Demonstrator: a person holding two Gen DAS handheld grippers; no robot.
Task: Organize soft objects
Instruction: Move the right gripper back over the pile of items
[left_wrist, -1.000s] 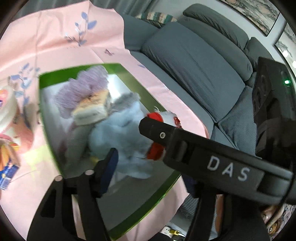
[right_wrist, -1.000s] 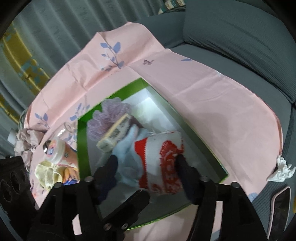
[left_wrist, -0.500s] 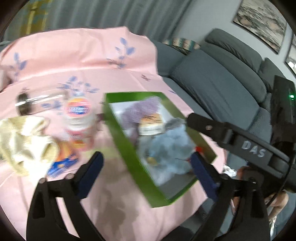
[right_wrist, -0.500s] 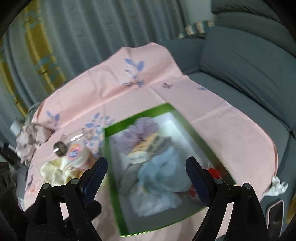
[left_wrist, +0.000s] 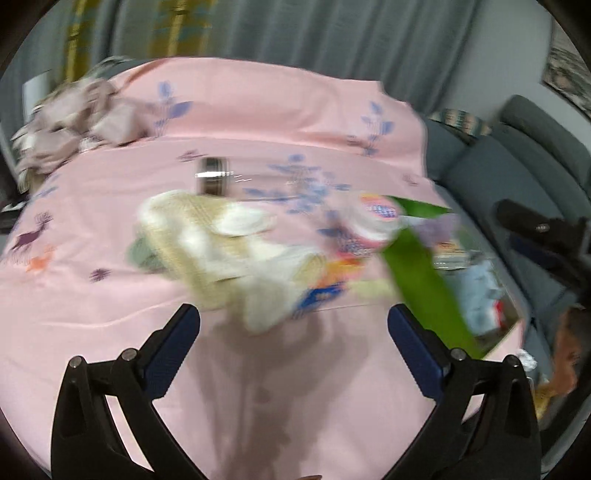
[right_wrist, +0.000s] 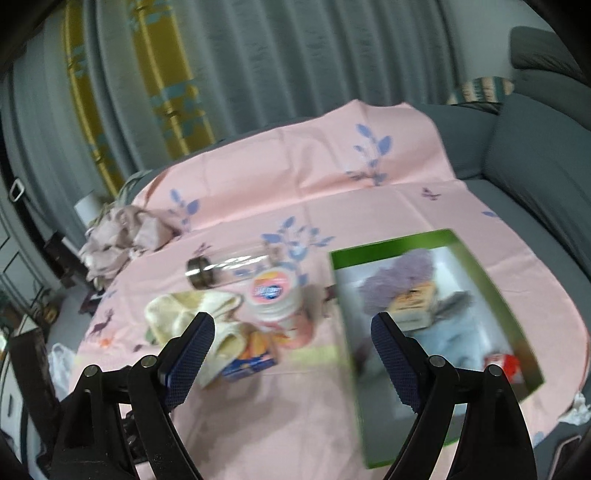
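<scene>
A green box (right_wrist: 491, 280) lies on the pink cloth at the right and holds a purple fluffy item (right_wrist: 400, 275), a light blue soft item (right_wrist: 458, 339) and a red and white glove (right_wrist: 504, 363). A cream towel (left_wrist: 221, 243) lies crumpled left of the box; it also shows in the right wrist view (right_wrist: 192, 310). My left gripper (left_wrist: 293, 336) is open and empty, just in front of the towel. My right gripper (right_wrist: 291, 339) is open and empty above the cloth between towel and box. The box also shows in the left wrist view (left_wrist: 424, 277), blurred.
A white jar with a pink lid (right_wrist: 275, 299), a clear bottle lying on its side (right_wrist: 229, 267) and a blue and orange packet (right_wrist: 255, 354) sit between towel and box. A heap of mauve fabric (right_wrist: 118, 236) lies at the far left. A grey sofa (right_wrist: 535, 166) stands at the right.
The right gripper let go of the red and white glove in the box and drew back. Both grippers swung left, away from the box, toward the towel and jar. The left gripper opened wide.
</scene>
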